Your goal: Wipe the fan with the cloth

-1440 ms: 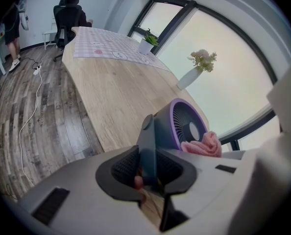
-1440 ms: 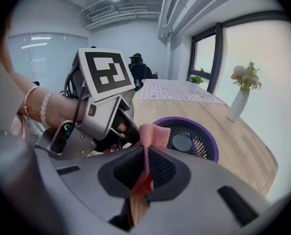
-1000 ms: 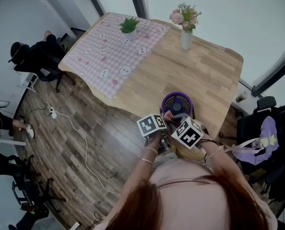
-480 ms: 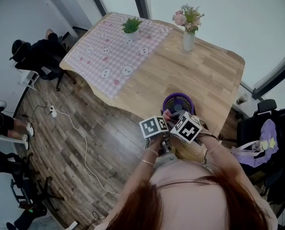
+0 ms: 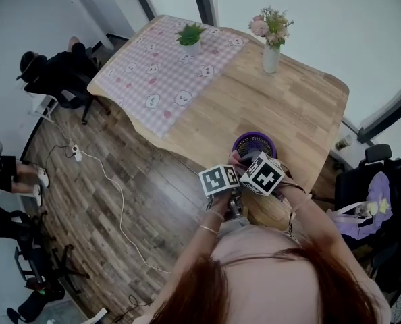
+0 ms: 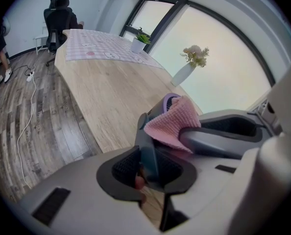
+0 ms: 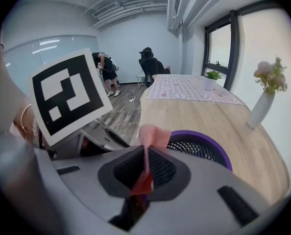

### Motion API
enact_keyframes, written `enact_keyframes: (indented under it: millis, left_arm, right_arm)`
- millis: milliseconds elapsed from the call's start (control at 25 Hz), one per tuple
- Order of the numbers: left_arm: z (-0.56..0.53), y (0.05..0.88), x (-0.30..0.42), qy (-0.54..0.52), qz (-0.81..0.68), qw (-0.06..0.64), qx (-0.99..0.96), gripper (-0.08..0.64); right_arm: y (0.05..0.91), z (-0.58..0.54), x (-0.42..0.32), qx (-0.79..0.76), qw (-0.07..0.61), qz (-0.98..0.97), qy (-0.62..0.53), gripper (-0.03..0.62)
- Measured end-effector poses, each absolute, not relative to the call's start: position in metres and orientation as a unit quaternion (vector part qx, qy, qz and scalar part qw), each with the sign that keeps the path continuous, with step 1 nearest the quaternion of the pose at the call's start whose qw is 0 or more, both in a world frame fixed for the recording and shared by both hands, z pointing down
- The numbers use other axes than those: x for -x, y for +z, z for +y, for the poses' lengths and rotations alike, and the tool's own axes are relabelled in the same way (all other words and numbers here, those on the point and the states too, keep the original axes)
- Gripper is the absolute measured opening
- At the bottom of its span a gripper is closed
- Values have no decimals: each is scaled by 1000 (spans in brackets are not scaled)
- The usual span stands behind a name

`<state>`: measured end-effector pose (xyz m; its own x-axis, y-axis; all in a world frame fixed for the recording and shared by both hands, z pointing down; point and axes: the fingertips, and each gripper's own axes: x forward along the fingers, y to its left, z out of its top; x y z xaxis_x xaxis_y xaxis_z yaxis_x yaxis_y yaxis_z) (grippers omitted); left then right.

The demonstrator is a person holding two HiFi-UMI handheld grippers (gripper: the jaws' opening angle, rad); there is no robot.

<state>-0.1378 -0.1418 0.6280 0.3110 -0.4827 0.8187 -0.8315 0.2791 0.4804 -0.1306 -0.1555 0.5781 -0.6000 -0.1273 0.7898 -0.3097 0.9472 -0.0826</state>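
Note:
A small purple fan (image 5: 254, 142) stands near the front edge of the wooden table (image 5: 295, 106). In the left gripper view my left gripper (image 6: 148, 168) is shut on the fan's dark grey body (image 6: 146, 146), and the purple rim (image 6: 169, 100) shows beyond it. A pink cloth (image 7: 153, 135) is pinched in my right gripper (image 7: 144, 168), which is shut just at the near side of the fan's grille (image 7: 200, 148). In the head view both grippers (image 5: 235, 167) meet at the fan's near side, and the cloth (image 5: 235, 158) peeks out between their marker cubes.
A vase of flowers (image 5: 271, 54) and a potted plant (image 5: 190, 37) stand at the table's far end, the plant on a pink checked mat (image 5: 161, 76). People sit on chairs at the left (image 5: 55, 73). A white cable (image 5: 113, 187) lies on the floor. A chair with a purple bag (image 5: 376, 201) stands at the right.
My right gripper with the cloth has drawn a little closer to the left gripper, at the fan's near side. The fan stays in place on the table.

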Motion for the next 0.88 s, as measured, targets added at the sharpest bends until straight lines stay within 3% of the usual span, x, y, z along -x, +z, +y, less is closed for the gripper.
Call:
enact_keyframes:
  millis: [880]
  left_arm:
    - [-142,628,138,164,-568,558,-582,76]
  right_arm:
    - [578,-200,144,-150,412,-891,120,25]
